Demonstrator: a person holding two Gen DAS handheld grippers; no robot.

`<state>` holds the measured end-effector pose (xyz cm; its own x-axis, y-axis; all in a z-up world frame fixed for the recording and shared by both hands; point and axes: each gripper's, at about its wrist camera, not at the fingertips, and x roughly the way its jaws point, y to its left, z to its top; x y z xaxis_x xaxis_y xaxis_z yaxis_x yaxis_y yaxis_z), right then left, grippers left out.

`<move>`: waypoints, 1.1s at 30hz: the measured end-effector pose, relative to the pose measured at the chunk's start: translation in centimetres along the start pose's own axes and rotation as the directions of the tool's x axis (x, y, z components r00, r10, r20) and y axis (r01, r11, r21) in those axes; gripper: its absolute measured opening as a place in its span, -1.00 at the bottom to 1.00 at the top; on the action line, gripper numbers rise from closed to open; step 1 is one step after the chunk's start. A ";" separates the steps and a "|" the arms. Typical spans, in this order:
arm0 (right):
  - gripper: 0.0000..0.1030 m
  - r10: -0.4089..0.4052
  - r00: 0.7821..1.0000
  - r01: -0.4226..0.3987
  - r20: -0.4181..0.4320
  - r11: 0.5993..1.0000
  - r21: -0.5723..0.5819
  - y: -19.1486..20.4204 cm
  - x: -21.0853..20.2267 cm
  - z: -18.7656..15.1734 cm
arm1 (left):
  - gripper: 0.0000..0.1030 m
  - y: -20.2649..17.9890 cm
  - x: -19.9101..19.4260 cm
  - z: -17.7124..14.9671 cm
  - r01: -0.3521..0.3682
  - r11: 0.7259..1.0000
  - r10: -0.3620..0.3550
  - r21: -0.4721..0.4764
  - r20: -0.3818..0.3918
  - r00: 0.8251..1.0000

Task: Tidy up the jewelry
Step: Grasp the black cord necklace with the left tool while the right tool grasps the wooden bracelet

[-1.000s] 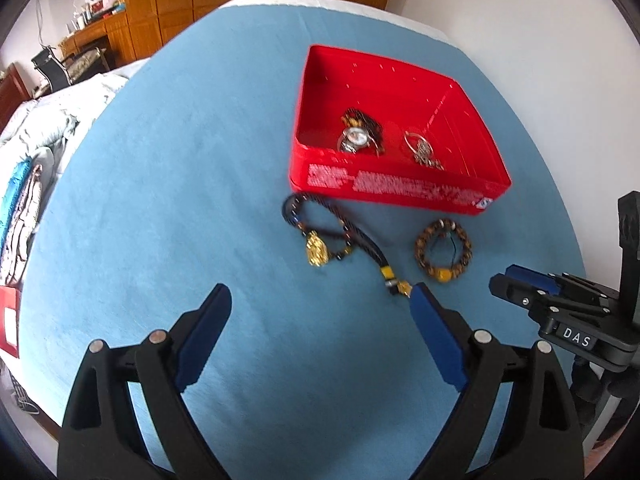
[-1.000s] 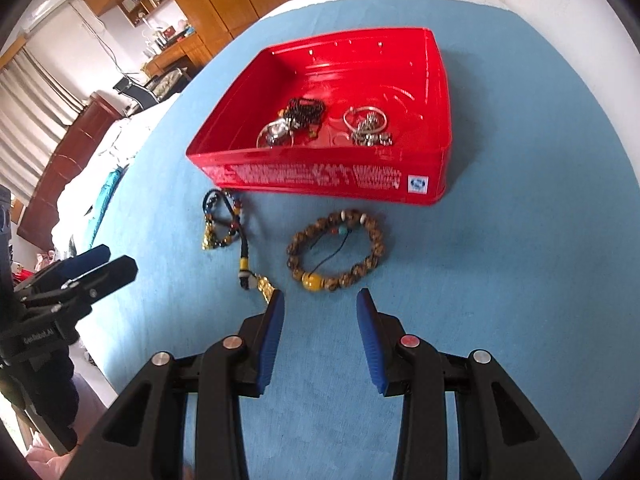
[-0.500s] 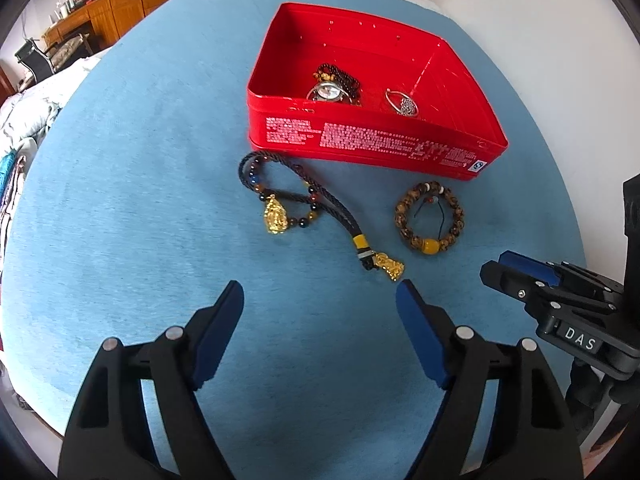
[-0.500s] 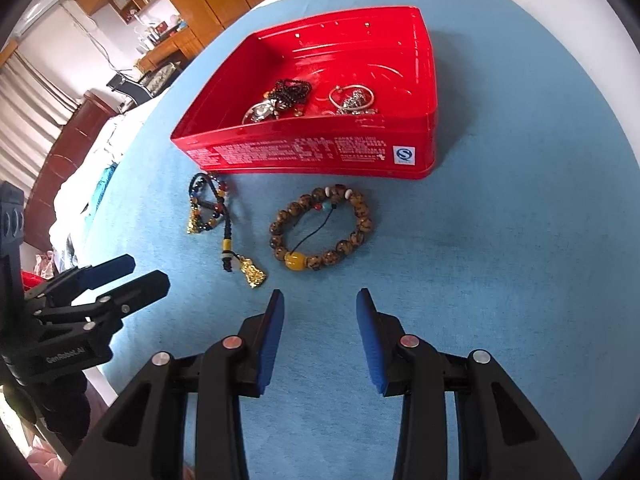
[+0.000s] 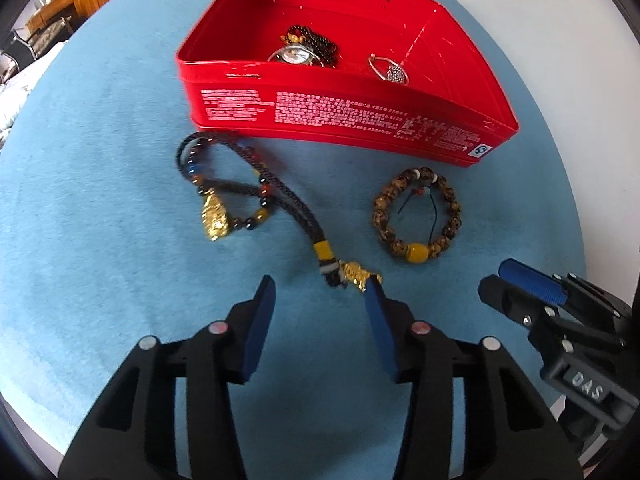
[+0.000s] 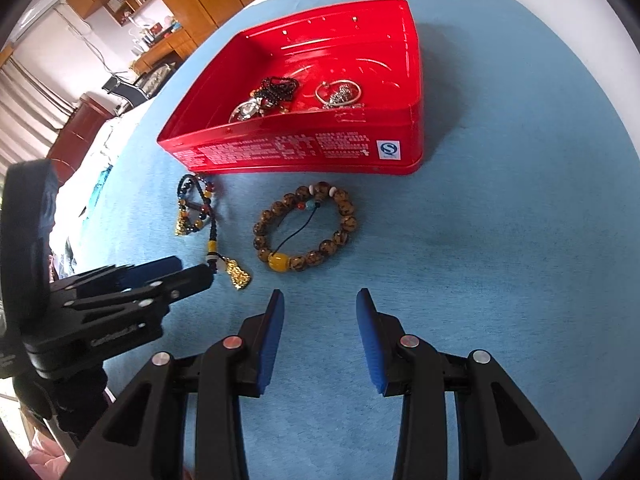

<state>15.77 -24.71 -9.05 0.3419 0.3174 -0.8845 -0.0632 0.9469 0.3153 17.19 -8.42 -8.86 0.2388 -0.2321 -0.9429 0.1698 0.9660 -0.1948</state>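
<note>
On the blue bench, L to R: the left hand-held gripper point(image 5: 320, 300) hangs over the braided cord necklace point(image 5: 276, 192), jaws closing with nothing between them yet, gold charm just off its right pad; cord runs away up-left toward the red tin point(image 5: 340, 112). The beaded bracelet point(image 6: 306, 226) lies ahead of the right hand-held gripper point(image 6: 320, 304) (part-spread, empty, probably waiting).
</note>
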 end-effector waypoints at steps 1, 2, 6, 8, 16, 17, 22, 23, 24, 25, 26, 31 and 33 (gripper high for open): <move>-0.27 0.001 1.000 -0.001 0.000 1.000 0.001 0.0 0.0 0.0 | -0.20 0.0 0.3 0.2 0.001 1.000 -0.001 -0.006 -0.005 1.000; -0.27 0.002 1.000 -0.002 0.000 1.000 0.001 -0.1 0.1 0.0 | -0.24 0.0 0.7 0.5 0.005 1.000 -0.005 -0.011 -0.010 1.000; -0.27 0.004 1.000 -0.004 -0.002 1.000 0.005 -0.5 0.2 0.2 | -0.28 -0.5 1.7 1.3 0.005 1.000 -0.006 -0.017 -0.016 1.000; -0.27 0.005 1.000 -0.004 -0.005 1.000 0.008 -0.7 0.4 0.3 | -0.30 -0.6 2.0 1.9 0.011 1.000 -0.011 -0.021 -0.014 1.000; -0.27 0.010 1.000 -0.010 -0.012 1.000 0.017 -1.2 0.8 0.6 | -0.73 -1.5 3.2 4.0 -0.005 1.000 0.005 -0.015 -0.012 1.000; -0.27 0.010 1.000 -0.010 -0.012 1.000 0.018 -1.2 0.9 0.7 | -0.76 -1.9 3.6 4.5 -0.004 1.000 0.004 -0.010 -0.013 1.000; -0.27 0.023 1.000 -0.022 -0.015 1.000 0.019 -1.0 1.0 0.8 | -0.82 -2.0 3.5 4.9 0.006 1.000 -0.006 0.004 -0.003 1.000; -0.27 0.023 1.000 -0.023 -0.014 1.000 0.018 -1.0 1.0 0.9 | -0.82 -2.1 3.3 4.8 0.009 1.000 -0.009 0.005 0.001 1.000; -0.27 0.024 1.000 -0.023 -0.013 1.000 0.016 -0.9 1.0 1.0 | -0.83 -2.1 3.1 4.7 0.011 1.000 -0.011 0.009 0.008 1.000; -0.27 0.024 1.000 -0.024 -0.013 1.000 0.014 -0.8 1.0 1.0 | -0.83 -2.0 2.8 4.7 0.012 1.000 -0.012 0.012 0.018 1.000; -0.27 0.026 1.000 -0.026 -0.013 1.000 0.010 -0.6 1.1 1.1 | -0.83 -2.0 2.3 4.6 0.014 1.000 -0.015 0.016 0.030 0.999; -0.27 0.035 0.999 -0.035 -0.017 0.999 0.000 0.2 1.3 1.4 | -0.83 -1.5 0.2 3.9 0.028 0.999 -0.029 0.021 0.073 0.997; -0.27 0.036 0.999 -0.036 -0.017 0.999 -0.003 0.5 1.3 1.5 | -0.83 -0.7 -0.5 3.1 0.032 0.999 -0.034 0.022 0.093 0.995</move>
<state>17.63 -23.85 -9.54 0.3230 0.3525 -0.8783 -0.0788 0.9349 0.3462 19.92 -9.36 -7.38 0.3206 -0.2741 -0.9067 0.1986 0.9554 -0.2186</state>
